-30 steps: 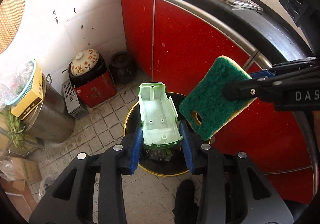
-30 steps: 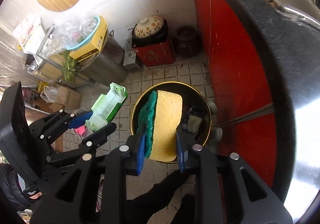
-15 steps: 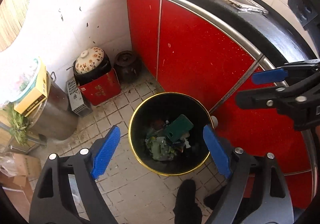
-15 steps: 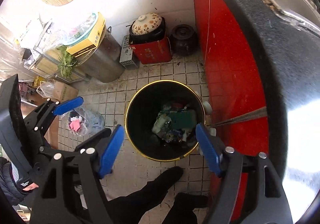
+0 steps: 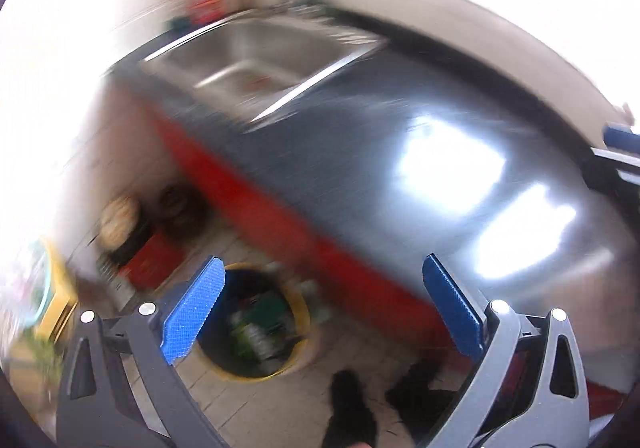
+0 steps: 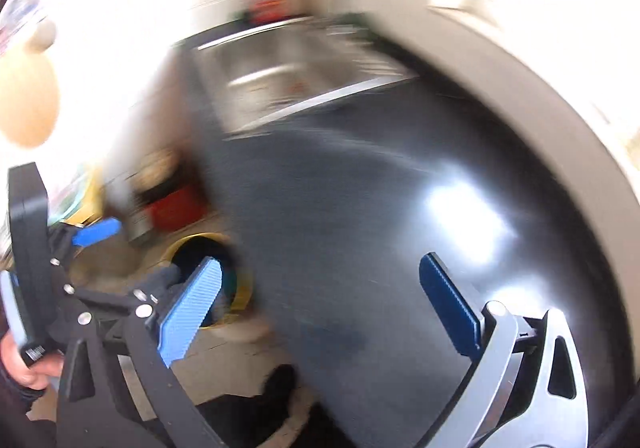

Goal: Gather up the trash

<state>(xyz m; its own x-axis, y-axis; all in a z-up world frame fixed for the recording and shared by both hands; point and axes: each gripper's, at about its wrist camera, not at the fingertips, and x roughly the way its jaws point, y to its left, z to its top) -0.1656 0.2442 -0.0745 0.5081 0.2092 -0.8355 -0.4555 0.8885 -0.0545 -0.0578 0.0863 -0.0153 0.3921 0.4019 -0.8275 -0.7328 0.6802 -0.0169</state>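
Left wrist view blurred: both tongs (image 5: 320,304) (image 6: 316,308) spread, empty; bin (image 5: 256,324) contents indistinct.

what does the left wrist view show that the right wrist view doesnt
Only the left wrist view looks down into the trash bin, where blurred rubbish lies inside. It also shows the full red cabinet front under the counter.

Only the right wrist view shows the whole left hand-held gripper, the person's hand on it, and a round tan disc on the wall.

Both show the steel sink, the dark countertop, the yellow bin rim, and their own gripper open and empty. Both are motion-blurred.
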